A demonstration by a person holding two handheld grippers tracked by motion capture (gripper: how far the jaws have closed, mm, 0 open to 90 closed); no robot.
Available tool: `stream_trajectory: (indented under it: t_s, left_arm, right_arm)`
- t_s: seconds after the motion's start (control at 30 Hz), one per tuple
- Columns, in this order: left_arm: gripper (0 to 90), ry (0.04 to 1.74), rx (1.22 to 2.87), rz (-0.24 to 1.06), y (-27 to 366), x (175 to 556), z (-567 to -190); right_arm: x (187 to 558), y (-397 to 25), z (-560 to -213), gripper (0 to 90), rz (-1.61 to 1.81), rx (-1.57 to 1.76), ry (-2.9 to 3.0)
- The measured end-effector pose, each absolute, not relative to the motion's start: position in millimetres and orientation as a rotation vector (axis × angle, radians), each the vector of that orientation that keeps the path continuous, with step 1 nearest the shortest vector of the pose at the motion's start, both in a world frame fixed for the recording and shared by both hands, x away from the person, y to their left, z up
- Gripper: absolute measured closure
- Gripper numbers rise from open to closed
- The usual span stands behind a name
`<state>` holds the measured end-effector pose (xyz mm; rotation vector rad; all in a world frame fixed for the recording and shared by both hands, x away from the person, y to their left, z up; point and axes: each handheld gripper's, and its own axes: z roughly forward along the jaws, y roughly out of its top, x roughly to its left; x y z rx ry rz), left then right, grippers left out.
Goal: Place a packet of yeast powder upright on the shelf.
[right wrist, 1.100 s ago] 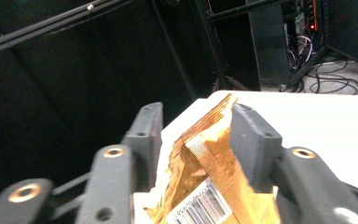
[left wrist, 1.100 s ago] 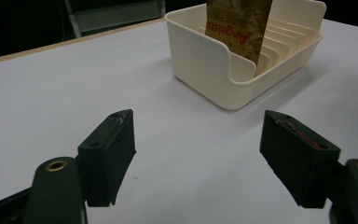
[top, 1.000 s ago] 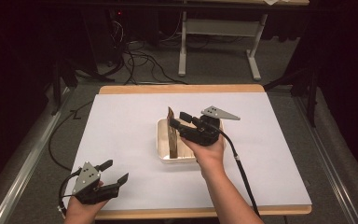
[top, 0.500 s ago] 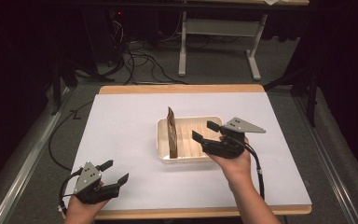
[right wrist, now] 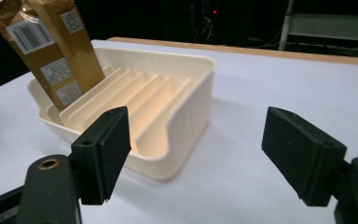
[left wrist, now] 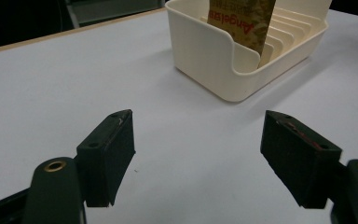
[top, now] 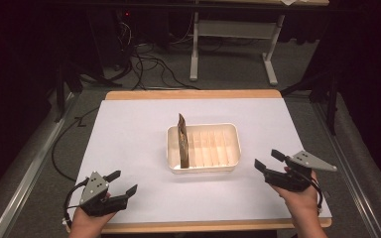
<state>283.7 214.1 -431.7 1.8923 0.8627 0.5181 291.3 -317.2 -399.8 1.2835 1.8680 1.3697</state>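
Observation:
A cream slotted tray (top: 228, 130) (left wrist: 205, 56) (right wrist: 186, 107) sits mid-table on the white sheet. A gold-brown packet (top: 182, 141) (left wrist: 242, 21) (right wrist: 46, 51) stands on edge in its leftmost slot, leaning slightly. My right gripper (top: 269, 161) (right wrist: 205, 154) is open and holds nothing, to the right of the tray near the front edge. At the front left corner my left gripper (top: 121, 182) (left wrist: 200, 158) is open with nothing between its jaws, pointing toward the tray.
The table (top: 129, 119) has a wooden border (top: 193, 94) at the back. Beyond it are cables (top: 149, 64) on the floor and a white desk frame (top: 233, 34). Metal rails (top: 27, 173) run along both sides.
My right gripper has let go of the packet, leaving it standing in the tray, and has drawn back right and toward the front edge. The left gripper has stayed put.

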Motion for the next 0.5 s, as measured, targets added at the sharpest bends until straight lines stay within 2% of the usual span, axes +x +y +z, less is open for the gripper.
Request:
stream_trajectory:
  t_s: [0.27, 0.5]
  left_arm:
    - [26.2, 0.872, 1.902, 0.517, 211, 284, -432]
    - [26.1, 0.868, 1.901, 0.514, 211, 283, -432]
  right_arm:
    - [270, -361, -450, 25.9, 1.222, 1.412, 1.862]
    - [272, -359, -451, 25.7, 1.214, 1.413, 1.865]
